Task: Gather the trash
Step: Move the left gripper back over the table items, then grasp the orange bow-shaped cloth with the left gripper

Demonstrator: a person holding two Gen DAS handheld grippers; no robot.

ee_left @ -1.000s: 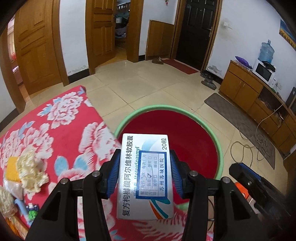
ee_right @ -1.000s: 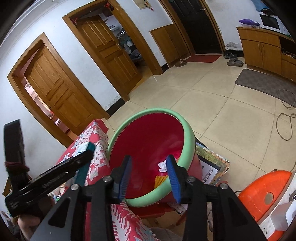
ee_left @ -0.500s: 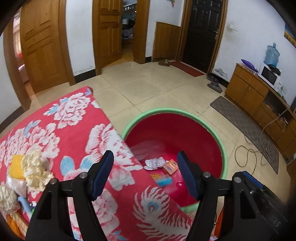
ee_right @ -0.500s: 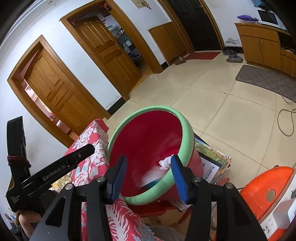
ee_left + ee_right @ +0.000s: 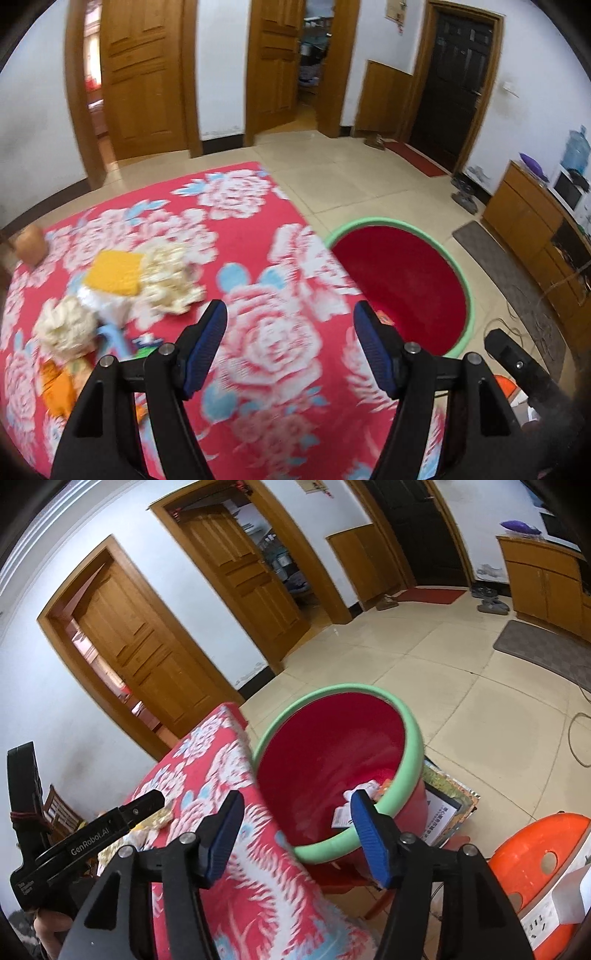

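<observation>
Left wrist view: left claw [image 5: 290, 347] wide open, empty, over red floral desk [image 5: 258, 332]. Trash pile [image 5: 122, 288], crumpled paper & wrappers, sits left: prob. light, soft; pinch a crumpled wad. Right claw [image 5: 295, 834] open, empty, near red bucket [image 5: 410, 738].

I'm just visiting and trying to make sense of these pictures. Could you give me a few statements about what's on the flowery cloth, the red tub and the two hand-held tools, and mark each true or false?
1. The left tool is clamped on a white box. False: its jaws stand wide apart with nothing between them.
2. The red tub has a green rim. True.
3. The tub has nothing in it. False: small scraps of trash lie at its bottom.
4. Trash sits on the flowered cloth, including a yellow sponge. True.
5. The right tool is shut. False: it is open and holds nothing.
</observation>
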